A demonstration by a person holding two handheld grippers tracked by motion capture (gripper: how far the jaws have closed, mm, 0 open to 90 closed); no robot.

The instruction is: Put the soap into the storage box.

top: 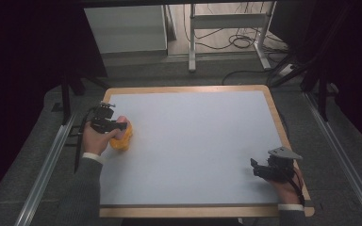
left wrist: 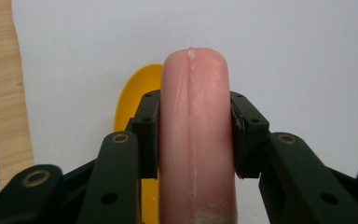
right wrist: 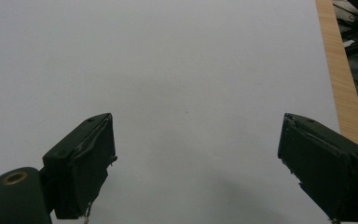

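A pink sausage-shaped piece [left wrist: 194,140] stands between the pads of my left gripper [left wrist: 195,133], which is shut on it. Beneath it lies a yellow rounded object [left wrist: 133,91], partly hidden by the jaws. In the high view the left gripper [top: 118,126] holds the pink piece [top: 122,120] over that yellow object [top: 122,140] at the table's left side. My right gripper [top: 256,168] rests near the front right corner; in its own view the right gripper [right wrist: 196,163] stands open with nothing between its fingers.
The table has a pale grey top [top: 193,141] with a wooden rim [top: 275,117]. Beyond its far edge are a white cabinet [top: 125,28], a metal frame [top: 226,21] and loose cables [top: 240,42] on the floor.
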